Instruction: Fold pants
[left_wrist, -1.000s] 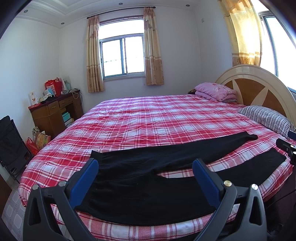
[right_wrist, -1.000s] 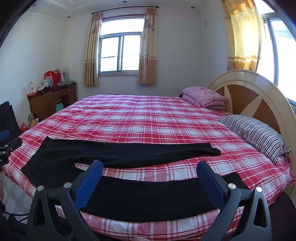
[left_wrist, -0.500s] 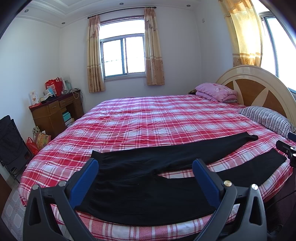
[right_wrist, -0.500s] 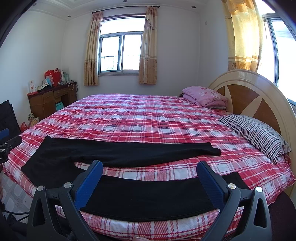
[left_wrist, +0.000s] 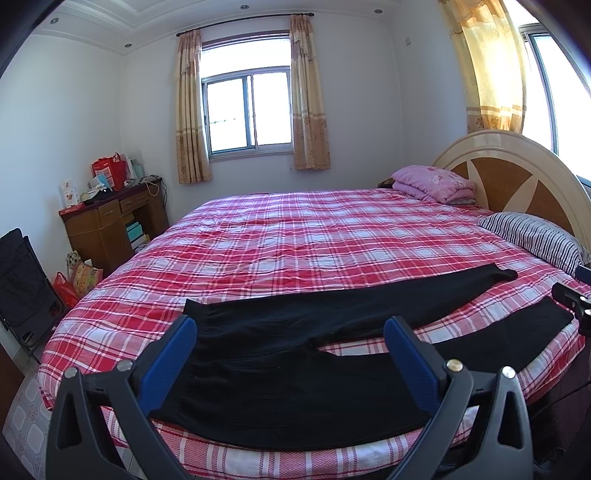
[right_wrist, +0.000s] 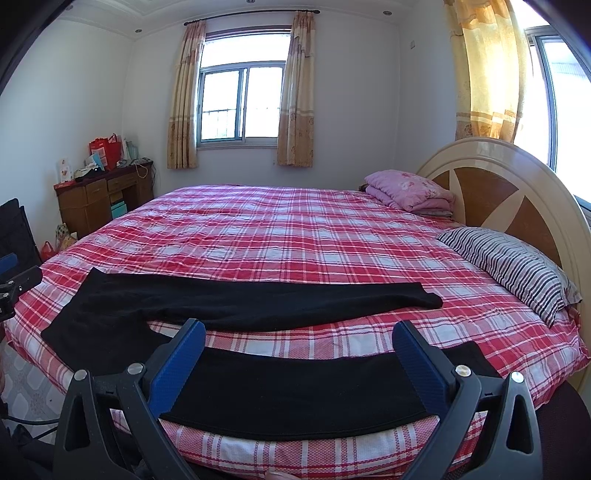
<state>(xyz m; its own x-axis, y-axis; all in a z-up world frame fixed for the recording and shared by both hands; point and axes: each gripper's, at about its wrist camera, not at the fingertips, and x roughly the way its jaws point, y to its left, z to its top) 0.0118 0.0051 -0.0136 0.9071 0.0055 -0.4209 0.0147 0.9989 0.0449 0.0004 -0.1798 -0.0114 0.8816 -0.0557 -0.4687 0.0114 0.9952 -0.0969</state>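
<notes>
1 pair of black fabric pants (left_wrist: 295, 354), 2 legs spread | 1 red-and-white plaid bed (left_wrist: 314, 236) | 1 striped pillow (left_wrist: 532, 236) | 1 folded pink quilt (left_wrist: 432, 182) | 1 brown wooden desk (left_wrist: 110, 218) | 2 blue-padded black grippers: left gripper (left_wrist: 290, 332), right gripper (right_wrist: 299, 336)

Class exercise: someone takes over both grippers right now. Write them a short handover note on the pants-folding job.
Left gripper: open, holds nothing, poised above the waist end.
Right gripper: open, holds nothing, poised above the near leg.
Black pants: spread flat on the red plaid bed, waist to the left, legs apart and pointing right toward the striped pillow.
Done: laid out only.
Left: every fold; probably bring one leg over the other first.
</notes>
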